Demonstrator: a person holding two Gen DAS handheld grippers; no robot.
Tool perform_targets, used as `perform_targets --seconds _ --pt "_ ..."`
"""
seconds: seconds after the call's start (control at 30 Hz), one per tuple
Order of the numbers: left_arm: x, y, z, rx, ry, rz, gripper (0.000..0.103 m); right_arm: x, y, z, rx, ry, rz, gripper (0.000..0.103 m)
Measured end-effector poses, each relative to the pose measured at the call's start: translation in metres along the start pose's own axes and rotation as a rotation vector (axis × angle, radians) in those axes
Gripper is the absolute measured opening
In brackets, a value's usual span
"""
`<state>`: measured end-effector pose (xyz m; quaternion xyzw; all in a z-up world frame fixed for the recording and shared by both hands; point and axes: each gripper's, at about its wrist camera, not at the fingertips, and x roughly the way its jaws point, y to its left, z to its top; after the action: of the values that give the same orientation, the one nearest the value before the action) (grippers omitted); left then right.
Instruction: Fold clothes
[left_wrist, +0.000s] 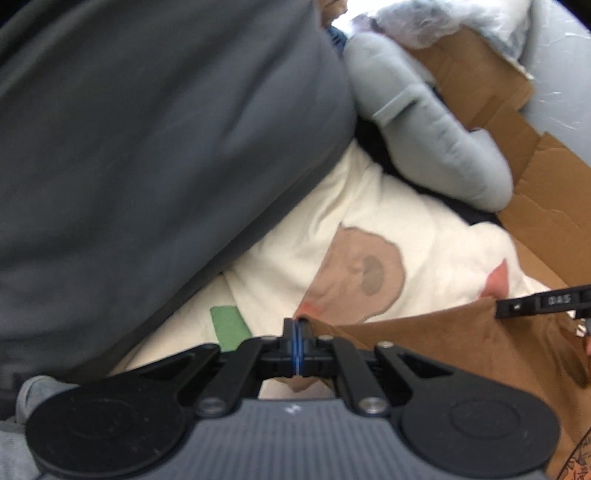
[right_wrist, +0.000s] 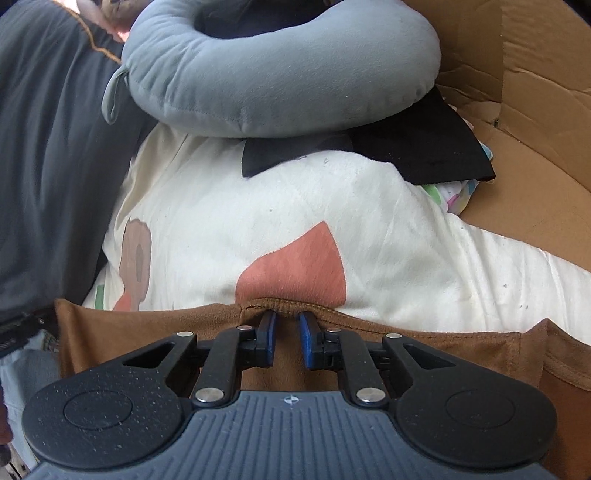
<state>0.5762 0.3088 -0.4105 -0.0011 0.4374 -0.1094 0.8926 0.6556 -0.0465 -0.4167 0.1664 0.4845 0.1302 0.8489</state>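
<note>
My left gripper (left_wrist: 297, 345) pinches the brown shirt (left_wrist: 443, 354) by the white blanket (left_wrist: 369, 221). My right gripper (right_wrist: 287, 341) sits open at its hem. No fold is made yet.

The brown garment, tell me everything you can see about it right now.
The brown garment is a soft, rust-brown knit with a stitched, ribbed hem along its upper edge. It lies spread in front of both cameras, over the white printed blanket. The left hand-held gripper is shut on its corner. The right hand-held gripper is open, its blue-padded fingers straddling the hem where it bunches. A second seam shows on the right side.
</note>
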Motion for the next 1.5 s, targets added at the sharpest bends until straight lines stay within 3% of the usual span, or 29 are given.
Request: perform_targets --seconds 0.13,0.37,0.5,0.67,0.73,0.8,0.83,0.87,0.93,1.03,1.2,1.5 --pt "0.009 0.003 -0.005 -0.020 0.054 -0.012 0.002 0.001 -0.001 0.001 0.020 0.004 -0.003 0.020" --pt "-0.035 -0.008 -0.006 0.043 -0.003 0.019 0.018 -0.023 0.005 -0.002 -0.032 -0.004 0.034 0.022" --pt "-0.064 -0.021 -0.008 0.065 -0.037 -0.020 0.020 -0.041 0.010 -0.010 -0.044 -0.014 0.077 0.025" --pt "-0.081 -0.053 -0.030 0.147 -0.003 -0.082 0.020 -0.062 0.019 -0.026 -0.066 -0.017 0.126 0.027" --pt "-0.084 -0.068 -0.041 0.202 0.016 -0.095 0.020 -0.069 0.023 -0.034 -0.081 -0.014 0.138 0.035" --pt "-0.087 -0.081 -0.053 0.264 0.034 -0.103 0.027 -0.076 0.028 -0.043 -0.100 -0.013 0.150 0.040" --pt "-0.089 -0.087 -0.058 0.293 0.040 -0.102 0.037 -0.079 0.030 -0.047 -0.108 -0.012 0.155 0.040" --pt "-0.091 -0.092 -0.064 0.322 0.044 -0.099 0.049 -0.082 0.032 -0.051 -0.117 -0.011 0.160 0.040" --pt "-0.093 -0.099 -0.073 0.362 0.055 -0.086 0.062 -0.087 0.035 -0.059 -0.128 -0.009 0.170 0.040" --pt "-0.096 -0.106 -0.085 0.411 0.067 -0.062 0.063 -0.095 0.038 -0.071 -0.121 -0.009 0.188 0.040" --pt "-0.104 -0.100 -0.091 0.396 0.035 -0.017 0.063 -0.100 0.049 -0.091 -0.098 0.011 0.237 0.040" --pt "-0.103 -0.074 -0.062 0.355 -0.043 0.074 0.074 -0.072 0.084 -0.142 0.031 0.107 0.327 0.047"
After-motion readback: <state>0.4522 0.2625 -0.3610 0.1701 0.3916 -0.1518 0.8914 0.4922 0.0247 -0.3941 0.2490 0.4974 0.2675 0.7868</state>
